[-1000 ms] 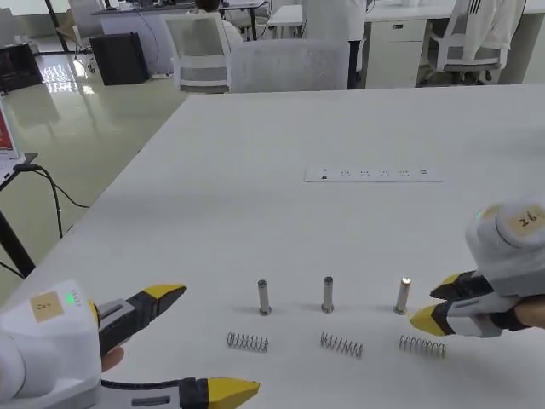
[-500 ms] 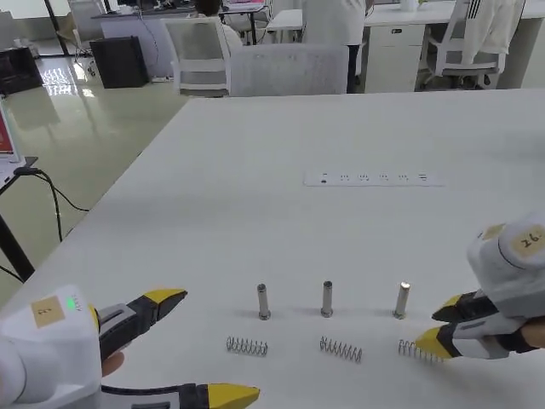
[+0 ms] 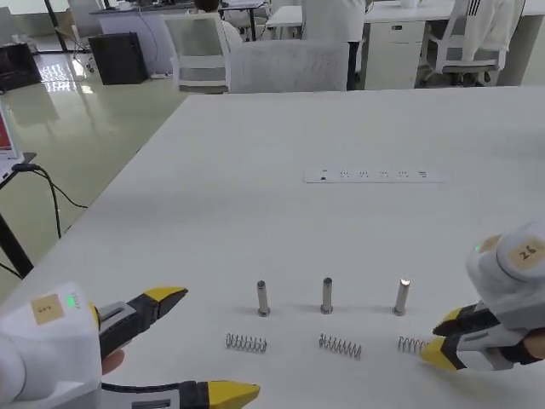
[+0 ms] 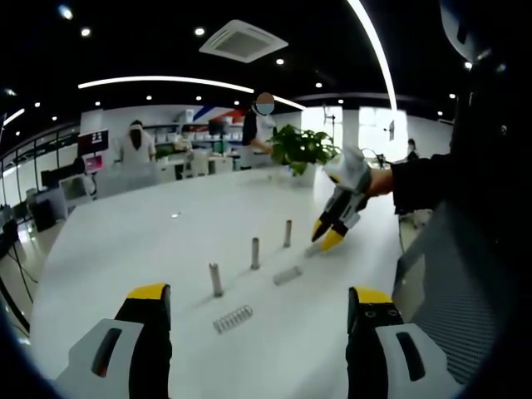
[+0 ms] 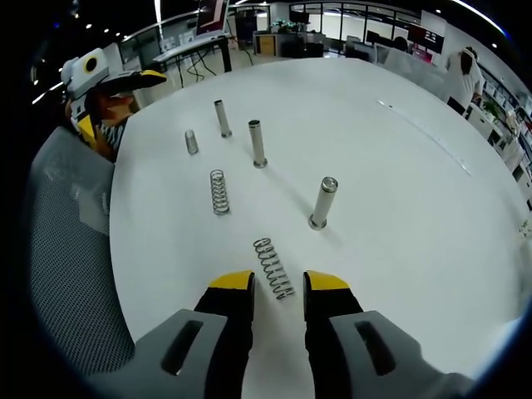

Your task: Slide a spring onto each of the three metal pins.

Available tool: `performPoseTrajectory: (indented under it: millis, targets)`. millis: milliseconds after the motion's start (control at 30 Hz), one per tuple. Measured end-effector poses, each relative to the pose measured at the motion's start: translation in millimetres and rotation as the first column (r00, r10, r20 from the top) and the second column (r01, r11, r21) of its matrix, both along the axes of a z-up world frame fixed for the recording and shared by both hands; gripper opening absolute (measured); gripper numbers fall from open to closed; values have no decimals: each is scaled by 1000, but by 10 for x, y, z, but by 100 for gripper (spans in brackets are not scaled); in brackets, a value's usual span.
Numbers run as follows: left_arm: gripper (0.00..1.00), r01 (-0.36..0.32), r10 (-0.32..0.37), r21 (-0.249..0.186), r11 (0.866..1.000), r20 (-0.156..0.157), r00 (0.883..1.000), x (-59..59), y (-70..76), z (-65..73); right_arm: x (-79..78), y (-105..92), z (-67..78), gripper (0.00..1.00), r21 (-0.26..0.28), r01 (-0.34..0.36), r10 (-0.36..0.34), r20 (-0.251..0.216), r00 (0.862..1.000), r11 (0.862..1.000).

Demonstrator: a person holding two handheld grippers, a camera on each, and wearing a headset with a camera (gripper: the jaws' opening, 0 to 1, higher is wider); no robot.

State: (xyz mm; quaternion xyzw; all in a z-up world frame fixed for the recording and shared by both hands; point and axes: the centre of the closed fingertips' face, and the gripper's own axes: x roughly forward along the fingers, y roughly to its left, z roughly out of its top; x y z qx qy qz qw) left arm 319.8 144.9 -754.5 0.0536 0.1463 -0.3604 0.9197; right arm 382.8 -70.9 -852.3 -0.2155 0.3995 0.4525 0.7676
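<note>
Three metal pins stand upright in a row on the white table: left pin (image 3: 262,298), middle pin (image 3: 327,295), right pin (image 3: 402,296). A spring lies in front of each: left spring (image 3: 246,343), middle spring (image 3: 341,346), right spring (image 3: 410,344). My right gripper (image 3: 440,338) is low at the right spring, open by a narrow gap. In the right gripper view the spring (image 5: 273,268) has its near end between the right gripper (image 5: 280,287) tips, not pinched. My left gripper (image 3: 213,343) is wide open and holds nothing, left of the left spring (image 4: 233,318).
A flush power strip (image 3: 373,175) is set into the table (image 3: 255,170) beyond the pins. Chairs (image 3: 289,66) stand at the far edge. The table's left edge drops to the floor, where a cable (image 3: 51,192) trails.
My right gripper has dropped from beside the right pin down to the right spring, so its tips now flank the spring's end. The left gripper has stayed put.
</note>
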Motion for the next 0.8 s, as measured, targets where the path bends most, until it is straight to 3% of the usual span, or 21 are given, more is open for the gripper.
performPoseTrajectory:
  millis: [467, 800]
  targets:
    - [84, -2, 2, -4, 1000, -8, 1000, 25, 19, -31, -22, -9, -71, 17, -24, -22, 21, -14, 1000, 999]
    - [84, -3, 3, -5, 1000, -9, 1000, 31, 24, -32, -19, -31, -101, 13, -66, -56, 57, 11, 998, 996]
